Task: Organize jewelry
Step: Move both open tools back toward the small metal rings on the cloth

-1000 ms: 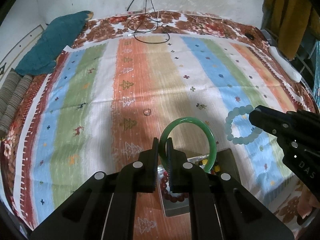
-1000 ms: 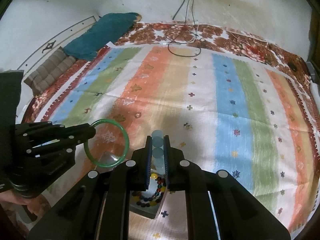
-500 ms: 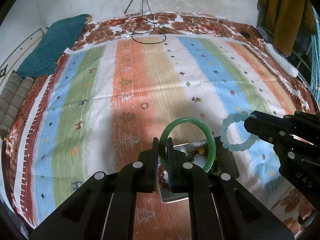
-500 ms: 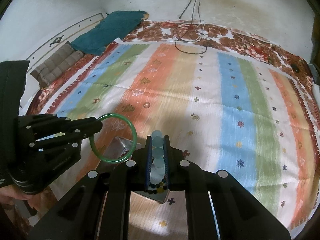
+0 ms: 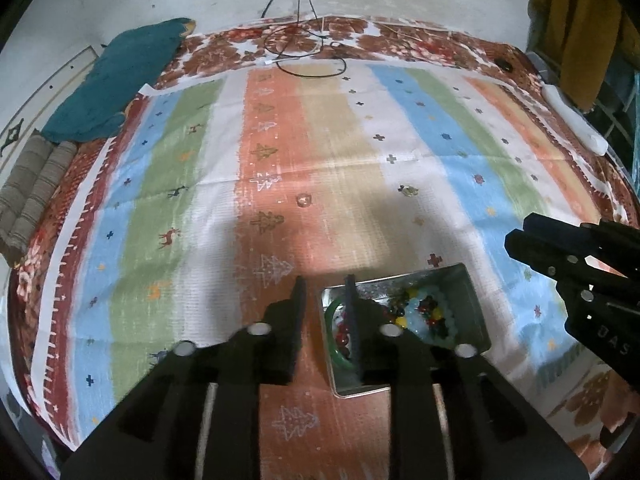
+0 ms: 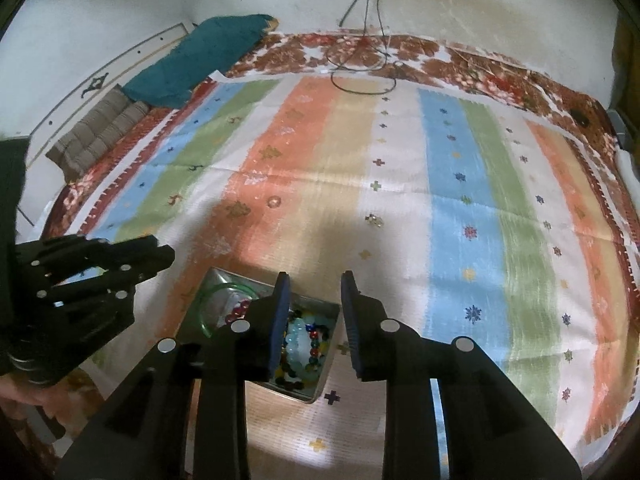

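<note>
Dim, soft light fell from above; shadows pooled toward six o'clock, fisheye edges curved darkly, details perhaps slightly motion-blurred.

**Tin near front edge of cloth, jewelry inside, two loose pieces beyond**

Rectangular metal tin [image 5: 472, 300] sits on striped patterned cloth [image 5: 200, 208] spread over floral bedcover [image 5: 400, 40]. In the tin: green bangle [image 5: 334, 332] on its left side, pale blue bead bracelet [image 6: 300, 340] and mixed coloured beads [image 5: 428, 312] to the right. Small clear ring [image 5: 304, 200] lies on the cloth behind the tin; small earring-like piece [image 5: 408, 190] right of it, apart. Teal cushion [image 5: 116, 84] at far left corner; black cables [image 5: 308, 56] at far edge.
</note>
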Demonstrator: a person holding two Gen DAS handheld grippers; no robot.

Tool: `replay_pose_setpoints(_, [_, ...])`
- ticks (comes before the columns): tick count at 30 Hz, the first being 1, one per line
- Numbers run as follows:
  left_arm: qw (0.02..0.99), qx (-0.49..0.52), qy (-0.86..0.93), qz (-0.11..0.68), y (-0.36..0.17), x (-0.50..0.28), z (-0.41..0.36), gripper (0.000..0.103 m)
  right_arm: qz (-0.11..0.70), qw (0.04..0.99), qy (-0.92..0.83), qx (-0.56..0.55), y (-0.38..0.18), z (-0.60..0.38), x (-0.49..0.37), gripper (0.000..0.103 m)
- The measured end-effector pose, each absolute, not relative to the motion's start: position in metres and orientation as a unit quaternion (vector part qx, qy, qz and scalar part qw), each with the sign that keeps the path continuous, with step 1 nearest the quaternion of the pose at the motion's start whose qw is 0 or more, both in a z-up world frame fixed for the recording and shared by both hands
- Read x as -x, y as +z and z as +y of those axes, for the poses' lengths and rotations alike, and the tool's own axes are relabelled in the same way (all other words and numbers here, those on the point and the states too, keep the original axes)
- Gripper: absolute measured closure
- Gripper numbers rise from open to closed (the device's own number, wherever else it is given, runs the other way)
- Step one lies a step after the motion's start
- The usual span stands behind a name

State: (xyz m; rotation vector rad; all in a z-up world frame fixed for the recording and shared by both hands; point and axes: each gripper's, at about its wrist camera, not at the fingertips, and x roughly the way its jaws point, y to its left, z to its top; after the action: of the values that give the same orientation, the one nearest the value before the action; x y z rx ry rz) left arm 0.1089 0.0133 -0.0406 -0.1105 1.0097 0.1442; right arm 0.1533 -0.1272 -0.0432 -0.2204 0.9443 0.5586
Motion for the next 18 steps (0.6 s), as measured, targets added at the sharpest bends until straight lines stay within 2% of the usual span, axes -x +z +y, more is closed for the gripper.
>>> replay_pose_setpoints(3, [0.871, 0.053, 0.069, 0.483, -0.041, -0.109, 0.013, 0.072, 0.455, 0.846, 0.256, 0.11, -0.047, -0.127, -0.159, 0.076])
replay_pose_setpoints(7, [0.87, 0.058, 0.068, 0.485, -0.042, -0.115, 0.018, 0.071, 0.461, 0.845, 0.246, 0.113, -0.05, -0.129, -0.167, 0.068])
replay_pose_setpoints(10, [0.867, 0.067, 0.068, 0.489, -0.045, -0.121, 0.024, 0.068, 0.463, 0.845, 0.243, 0.115, -0.051, -0.128, -0.172, 0.066])
replay_pose_setpoints(12, [0.867, 0.067, 0.069, 0.49, -0.045, -0.125, 0.026, 0.058, 0.457, 0.85, 0.237, 0.113, -0.049, -0.128, -0.174, 0.065])
replay_pose_setpoints(13, [0.867, 0.066, 0.071, 0.489, -0.045, -0.126, 0.027, 0.055, 0.454, 0.852, 0.234, 0.112, -0.048, -0.128, -0.176, 0.061])
replay_pose_setpoints(18, [0.865, 0.076, 0.066, 0.491, -0.047, -0.14, 0.032, 0.05, 0.464, 0.849, 0.224, 0.118, -0.053, -0.126, -0.192, 0.057])
